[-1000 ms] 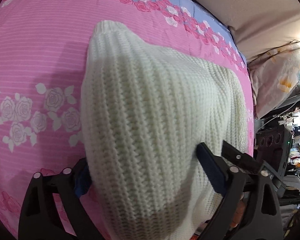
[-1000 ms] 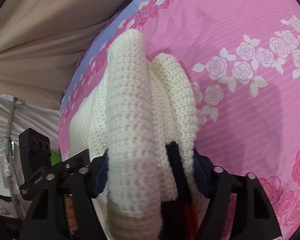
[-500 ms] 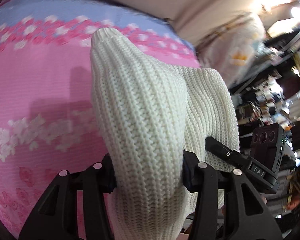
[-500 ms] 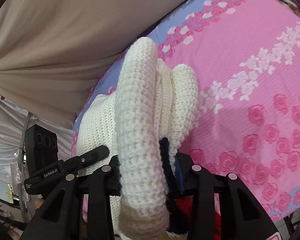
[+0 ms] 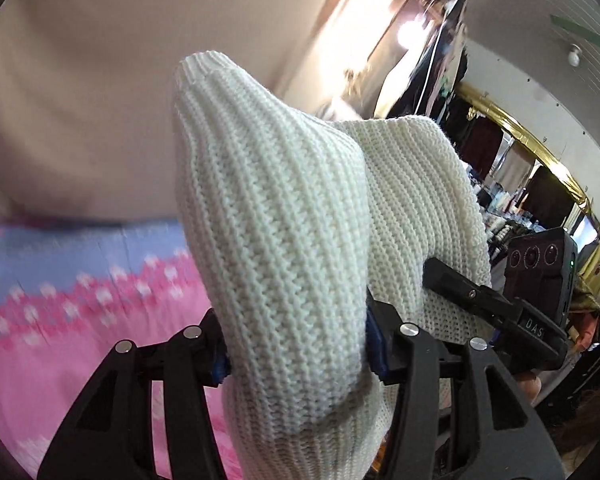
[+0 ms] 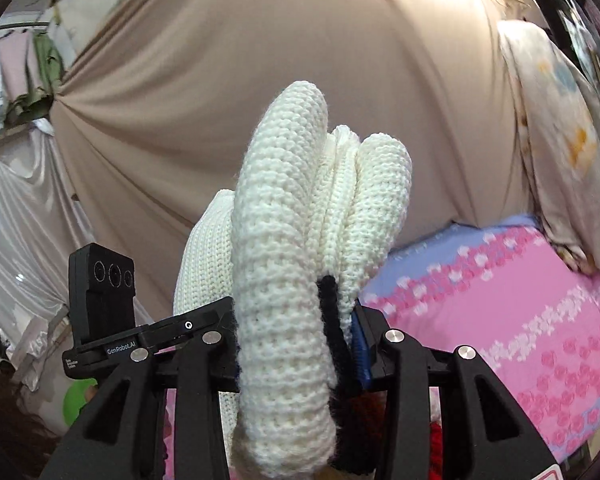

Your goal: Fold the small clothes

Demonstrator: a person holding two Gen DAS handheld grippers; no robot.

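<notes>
A folded cream knit sweater (image 5: 284, 240) is held up in the air between both grippers, above the pink floral bed. My left gripper (image 5: 294, 344) is shut on one end of the thick folded bundle. My right gripper (image 6: 296, 344) is shut on the other end (image 6: 284, 272), where several knit layers and a black trim strip (image 6: 332, 320) are pinched together. The right gripper's body (image 5: 512, 316) shows behind the sweater in the left wrist view, and the left gripper's body (image 6: 140, 332) shows at the left of the right wrist view.
The bed has a pink rose-print sheet (image 6: 540, 320) with a lilac border (image 5: 80, 248). A beige curtain (image 6: 220, 100) hangs behind it. A pale printed quilt (image 6: 560, 140) hangs at the right. Cluttered shelves and a gold-framed mirror (image 5: 520, 148) stand beyond the bed.
Both grippers have lifted the folded sweater off the bed and tilted upward, so the views now face the curtain and room. Both stayed shut on the sweater.
</notes>
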